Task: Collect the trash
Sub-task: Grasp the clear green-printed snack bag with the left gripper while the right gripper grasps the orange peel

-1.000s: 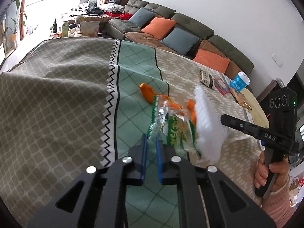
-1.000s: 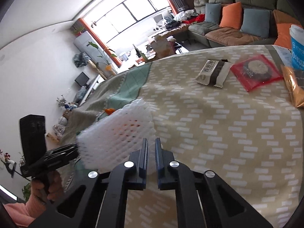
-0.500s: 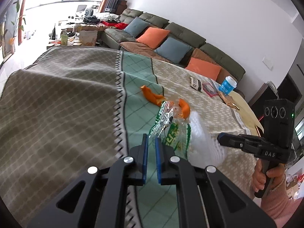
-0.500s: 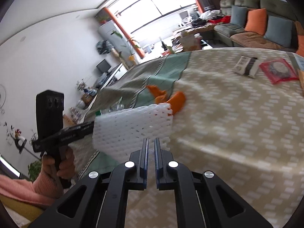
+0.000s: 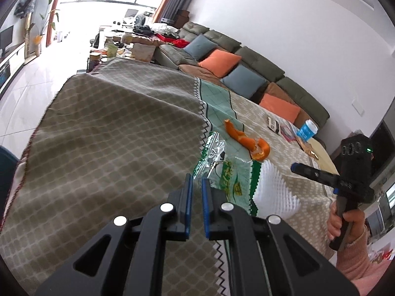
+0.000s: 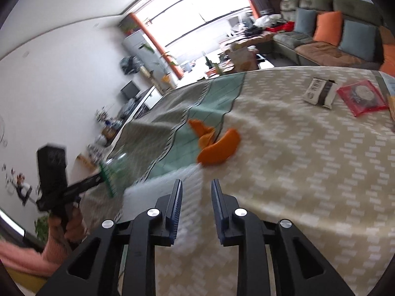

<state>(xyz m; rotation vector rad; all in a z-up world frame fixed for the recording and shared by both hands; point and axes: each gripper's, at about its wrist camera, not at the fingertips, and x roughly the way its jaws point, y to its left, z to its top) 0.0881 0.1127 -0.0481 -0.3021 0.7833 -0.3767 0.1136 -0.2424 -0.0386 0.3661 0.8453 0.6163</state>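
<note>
My left gripper (image 5: 195, 182) is shut on the corner of a clear plastic bag with green print (image 5: 222, 170), lifted just over the tablecloth. In the right wrist view the left gripper (image 6: 98, 178) shows at the left with the bag (image 6: 111, 172) hanging from it. The right gripper (image 6: 196, 185) is opening its jaws. A white foam net (image 6: 172, 180), blurred, sits between and under them with no pad pressing on it. From the left wrist the foam net (image 5: 274, 187) rests on the cloth below the right gripper (image 5: 293, 166). Orange peel (image 5: 249, 143) (image 6: 217, 148) lies just beyond.
A patterned cloth covers the table (image 5: 111, 135). Farther along it lie a black-and-white packet (image 6: 319, 93), a red packet (image 6: 360, 97) and a blue cup (image 5: 306, 129). A sofa with cushions (image 5: 222, 61) stands behind the table. A hand in a pink sleeve (image 5: 345, 224) holds the right gripper.
The right jaws have parted and let go of the foam net, which has sunk to the cloth. My left gripper has drawn back with the bag, away from the peel.
</note>
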